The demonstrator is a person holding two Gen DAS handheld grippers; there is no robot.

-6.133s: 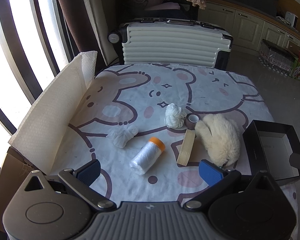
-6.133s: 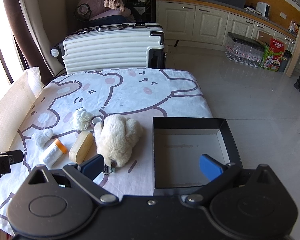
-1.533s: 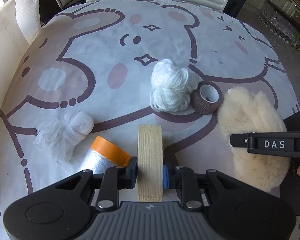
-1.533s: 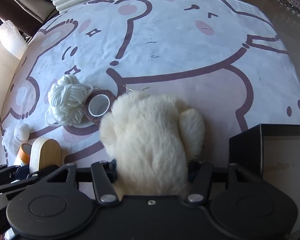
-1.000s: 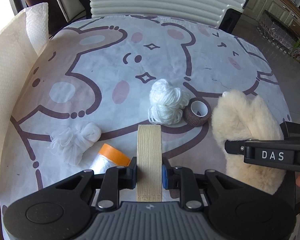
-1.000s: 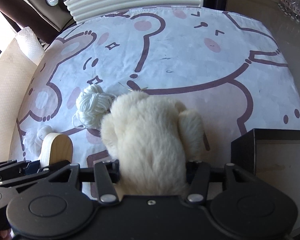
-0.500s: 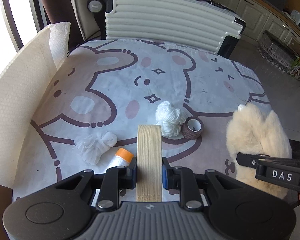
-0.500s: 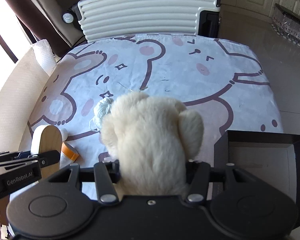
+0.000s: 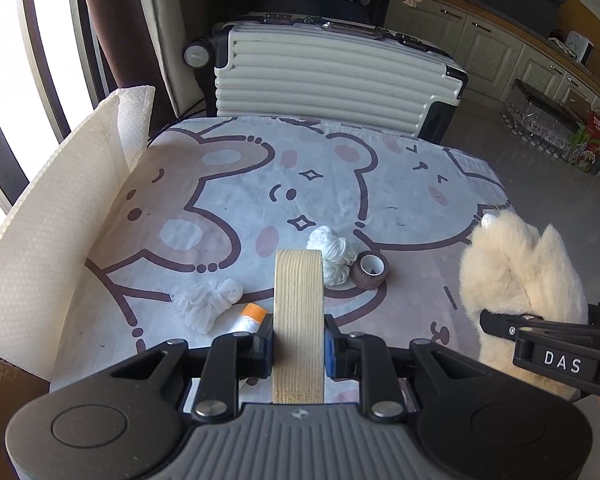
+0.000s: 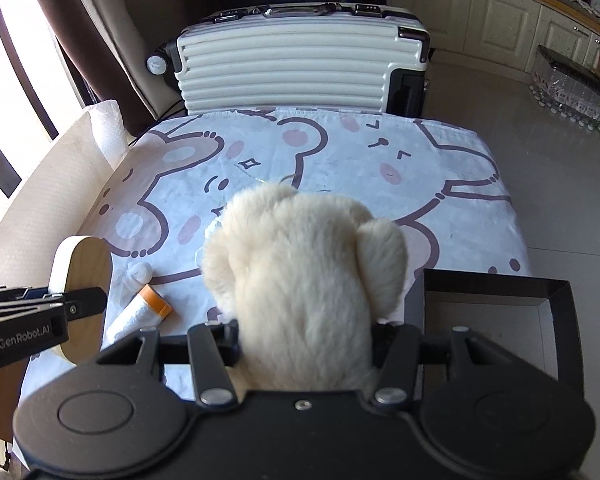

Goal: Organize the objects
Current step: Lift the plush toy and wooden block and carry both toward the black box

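Observation:
My left gripper (image 9: 299,346) is shut on an oval wooden block (image 9: 299,312), held edge-up above the table; the same wooden block (image 10: 85,280) shows at the left of the right wrist view. My right gripper (image 10: 306,340) is shut on a cream plush toy (image 10: 304,276), lifted off the cloth; the plush toy (image 9: 520,276) hangs at the right in the left wrist view. On the bear-print cloth (image 9: 260,184) lie a white yarn ball (image 9: 332,250), a brown tape roll (image 9: 370,270), a white mesh bundle (image 9: 206,300) and an orange-capped plastic roll (image 10: 140,312). An open black box (image 10: 496,320) sits right of the plush.
A ribbed white suitcase (image 9: 332,76) stands behind the table's far edge. A white paper-towel sheet (image 9: 56,216) stands along the left side. Water bottles (image 9: 540,120) and cabinets are far right on the tiled floor (image 10: 540,184).
Both grippers have risen and drawn back from the table, carrying the wooden block and the plush toy. The items on the cloth look smaller and farther off.

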